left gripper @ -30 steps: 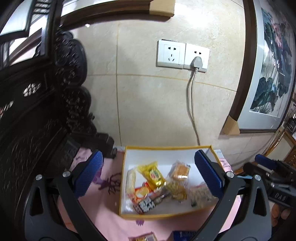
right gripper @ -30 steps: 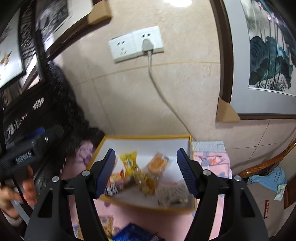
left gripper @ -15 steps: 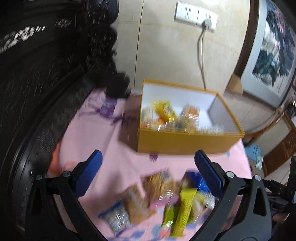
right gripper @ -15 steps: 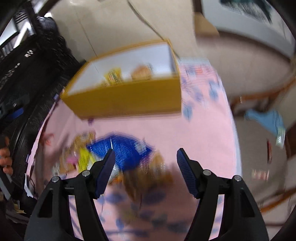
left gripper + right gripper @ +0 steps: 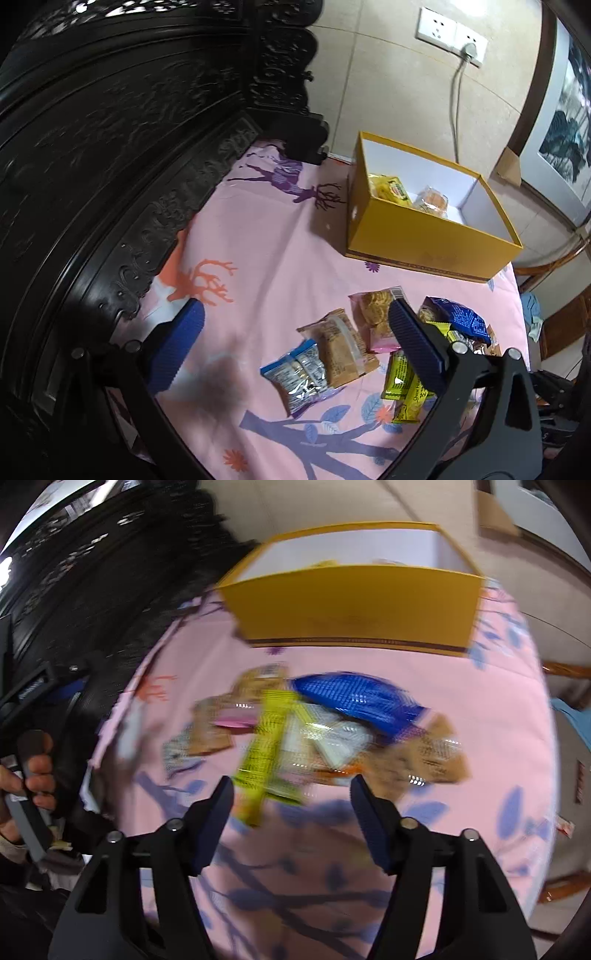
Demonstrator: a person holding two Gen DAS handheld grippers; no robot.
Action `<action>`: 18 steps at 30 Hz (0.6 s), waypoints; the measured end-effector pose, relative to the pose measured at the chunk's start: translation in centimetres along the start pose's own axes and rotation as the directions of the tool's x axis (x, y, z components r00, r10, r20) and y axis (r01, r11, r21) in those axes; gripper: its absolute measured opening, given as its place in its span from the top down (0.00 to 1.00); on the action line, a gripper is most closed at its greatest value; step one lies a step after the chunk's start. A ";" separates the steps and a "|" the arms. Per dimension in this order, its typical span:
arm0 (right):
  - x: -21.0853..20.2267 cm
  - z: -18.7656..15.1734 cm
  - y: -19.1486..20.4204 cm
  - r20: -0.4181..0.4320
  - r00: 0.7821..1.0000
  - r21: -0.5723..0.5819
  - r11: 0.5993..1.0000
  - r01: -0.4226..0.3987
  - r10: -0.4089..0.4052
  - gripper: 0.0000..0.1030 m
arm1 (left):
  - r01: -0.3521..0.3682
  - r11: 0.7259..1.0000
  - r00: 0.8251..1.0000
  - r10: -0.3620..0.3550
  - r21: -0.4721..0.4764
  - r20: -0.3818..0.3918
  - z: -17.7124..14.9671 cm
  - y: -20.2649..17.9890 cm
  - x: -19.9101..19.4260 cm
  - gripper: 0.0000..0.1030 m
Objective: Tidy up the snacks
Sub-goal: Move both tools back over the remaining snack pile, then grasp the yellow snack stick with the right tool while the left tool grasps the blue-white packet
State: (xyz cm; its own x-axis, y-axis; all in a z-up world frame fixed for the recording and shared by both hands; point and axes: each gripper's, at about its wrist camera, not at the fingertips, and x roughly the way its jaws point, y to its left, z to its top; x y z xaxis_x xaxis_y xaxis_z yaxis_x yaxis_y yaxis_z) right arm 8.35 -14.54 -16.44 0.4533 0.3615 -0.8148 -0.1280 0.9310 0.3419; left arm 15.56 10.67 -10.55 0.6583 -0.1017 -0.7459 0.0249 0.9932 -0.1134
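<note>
snacks: loose pile [image 5: 373,347] lying on the pink cloth, near the front of the yellow box [image 5: 424,236]; a few packets already sit inside the box.
left claw [image 5: 295,347]: spread wide, nothing held, hovering above the blue-white packet [image 5: 295,373] and tan biscuit pack [image 5: 338,347].
right claw [image 5: 291,823]: spread, nothing held, just short of the yellow bar [image 5: 266,746]; view is blurred.
step: one packet is best pinched across its flat middle, not the crimped end.
materials: crinkly slick film, flat pillow shapes; blue bag [image 5: 354,701] puffier.
box: rigid card, white inside.
cloth [image 5: 258,240]: soft, may bunch.
</note>
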 end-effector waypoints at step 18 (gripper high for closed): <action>9.1 1.7 2.9 -0.163 0.985 -0.060 0.997 0.048 -0.057 0.85 | -0.006 0.998 1.000 0.005 -0.059 -0.022 -2.5 3.5 -0.8 0.02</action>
State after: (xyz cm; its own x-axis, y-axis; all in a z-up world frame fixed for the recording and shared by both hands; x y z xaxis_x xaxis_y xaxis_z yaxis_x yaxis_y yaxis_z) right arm 13.59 -8.62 -22.07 0.3097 0.3110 -0.8986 -0.1591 0.9486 0.2735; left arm 13.23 14.09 -12.05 0.6414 -0.0981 -0.7609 -0.0239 0.9888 -0.1477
